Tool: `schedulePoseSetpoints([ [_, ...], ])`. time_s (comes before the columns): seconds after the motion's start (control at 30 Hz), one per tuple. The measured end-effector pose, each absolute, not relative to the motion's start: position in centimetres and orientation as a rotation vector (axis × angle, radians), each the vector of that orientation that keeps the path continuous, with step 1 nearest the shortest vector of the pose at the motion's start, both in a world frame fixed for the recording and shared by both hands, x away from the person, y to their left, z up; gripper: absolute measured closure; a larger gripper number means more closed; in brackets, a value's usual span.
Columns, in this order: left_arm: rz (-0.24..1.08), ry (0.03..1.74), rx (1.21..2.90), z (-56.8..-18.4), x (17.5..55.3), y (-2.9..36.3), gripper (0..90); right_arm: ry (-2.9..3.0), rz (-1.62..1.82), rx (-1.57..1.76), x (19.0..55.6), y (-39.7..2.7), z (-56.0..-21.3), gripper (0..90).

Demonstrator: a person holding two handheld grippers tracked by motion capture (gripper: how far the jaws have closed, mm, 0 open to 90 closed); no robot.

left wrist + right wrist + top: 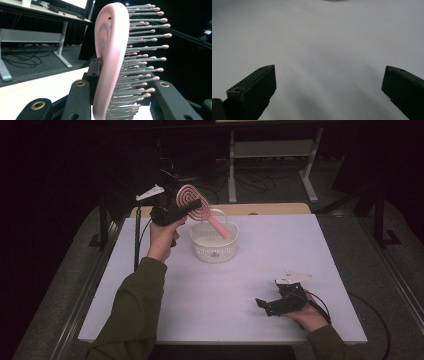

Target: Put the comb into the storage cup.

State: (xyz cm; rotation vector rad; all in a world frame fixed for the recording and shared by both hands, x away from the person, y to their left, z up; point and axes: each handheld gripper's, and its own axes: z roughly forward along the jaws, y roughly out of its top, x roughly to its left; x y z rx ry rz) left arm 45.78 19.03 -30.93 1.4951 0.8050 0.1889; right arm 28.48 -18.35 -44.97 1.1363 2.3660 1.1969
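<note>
your left gripper [192, 209] sits in the upper centre of the high view, raised above the worktop [165, 285]. its fingers [77, 100] are clamped on the pink hairbrush [200, 207], gripping the oval head from both sides. in the left gripper view the brush head stands on edge between the two fingers, with the bristles pointing toward the right of the frame. the brush handle slants down to the right, and its end lies inside the white basket [214, 247], which stands on the worktop just right of and below your left hand. your right gripper [265, 305] rests low on the worktop at the lower right of the high view, well apart from the basket. its fingers [254, 87] stand wide apart with nothing between them.
</note>
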Motion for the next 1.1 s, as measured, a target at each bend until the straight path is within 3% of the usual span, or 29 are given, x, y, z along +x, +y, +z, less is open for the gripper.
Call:
schedulePoseSetpoints([
  [1.1, 0.193, 0.905, 1.532, -36.4, 46.3, 17.0, 64.3, 2.369, 1.2, 1.129, 28.3, -18.4, -44.9, 0.0],
])
